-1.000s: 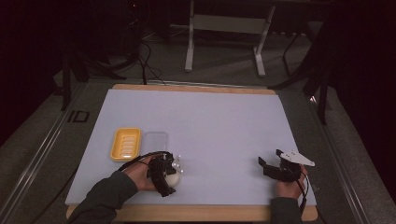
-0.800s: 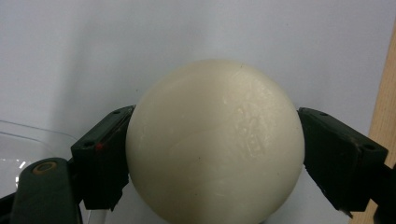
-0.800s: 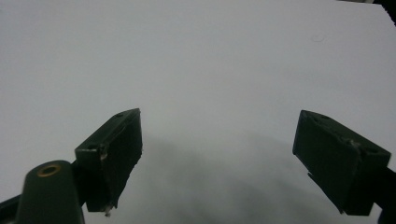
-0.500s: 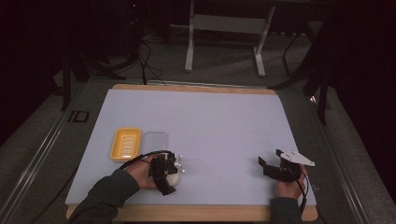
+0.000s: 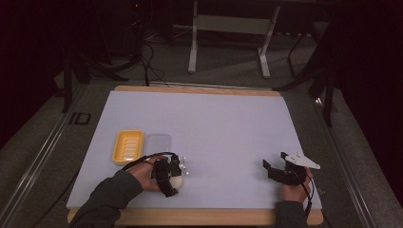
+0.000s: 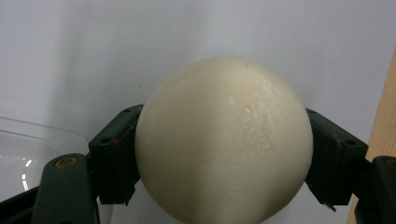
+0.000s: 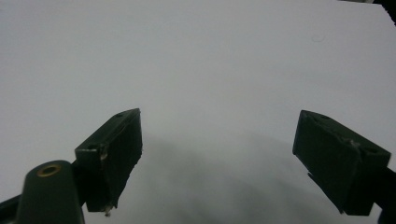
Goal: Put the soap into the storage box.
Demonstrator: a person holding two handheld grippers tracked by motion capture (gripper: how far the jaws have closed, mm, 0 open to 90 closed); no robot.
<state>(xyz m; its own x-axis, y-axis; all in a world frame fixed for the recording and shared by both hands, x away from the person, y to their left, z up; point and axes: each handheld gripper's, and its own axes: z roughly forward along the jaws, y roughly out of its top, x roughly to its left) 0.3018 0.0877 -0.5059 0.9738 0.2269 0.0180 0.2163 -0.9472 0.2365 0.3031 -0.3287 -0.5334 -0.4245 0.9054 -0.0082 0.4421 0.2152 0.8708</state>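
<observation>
2 pads of the left gripper [image 6: 223, 154] sat hard against the sides of a cream-white ball [image 6: 224, 140], 1 on each flank, so the ball was already pinched dead centre between the jaws. They had just been closing, and in the left gripper view there was no daylight left on either side, so I'd call that a real grip. The ball looked smooth and round, so no long axis to worry about, it just had to stay centred.

From above, the left gripper [image 5: 169, 174] and ball [image 5: 177, 181] were low on the white mat [image 5: 218, 123], near the person's edge. A clear plastic tray [image 5: 158, 142] lay just beyond the gripper, away from the person, touching or nearly touching the yellow ridged tray [image 5: 128, 146] to its left. A corner of the clear tray [image 6: 28, 154] showed at the lower left of the left gripper view too. My guess was the ball was headed for 1 of those 2 trays, so the move was a short carry forward and a bit left.

Over on the other side, the right gripper [image 5: 279, 170] was well apart from all that, jaws spread wide with nothing but bare mat [image 7: 196, 60] between them. The left hand [image 5: 145, 175] was clearly the nearer 1.
</observation>
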